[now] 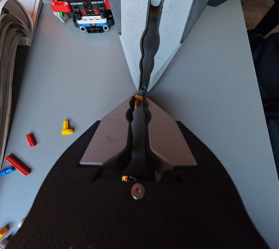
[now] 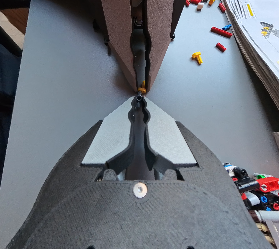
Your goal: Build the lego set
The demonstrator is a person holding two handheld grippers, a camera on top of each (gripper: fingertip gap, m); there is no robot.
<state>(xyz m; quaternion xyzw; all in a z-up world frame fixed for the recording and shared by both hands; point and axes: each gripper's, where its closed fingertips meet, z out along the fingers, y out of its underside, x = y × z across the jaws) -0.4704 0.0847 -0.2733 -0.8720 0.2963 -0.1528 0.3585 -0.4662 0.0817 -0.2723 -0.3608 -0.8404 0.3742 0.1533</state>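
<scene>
The left claw (image 1: 139, 98), its brownish wedge-shaped fingers (image 1: 114, 128) almost together, is pinching a small yellow plastic peg with a flat round head (image 1: 137, 100) right at the tips, the pads pressing on the head while the ribbed stem is pointing back into the slot. Tip to tip with it, the right claw (image 2: 139, 98), with pale grey wedge fingers (image 2: 163, 128), is clamping a small dark grey plastic pin connector with a round hole (image 2: 138, 98), whose thin stub is reaching across the narrow gap to the yellow head, touching or entering it. Both pieces are hovering over the grey worktop (image 1: 203, 91), not lying on it. They are looking light, rigid and smooth, so they are likely to twist or pop out under a sideways push; the flat head and the barrel sides are seeming the safest places to grip, close to the tips. Farther left, a spare yellow peg (image 1: 67, 128), a short red sleeve (image 1: 31, 140) and a long red axle (image 1: 18, 164) are lying loose. Beyond them, a black, red, white and blue brick assembly (image 1: 87, 14) is sitting beside a thick open instruction booklet (image 1: 13, 27).
</scene>
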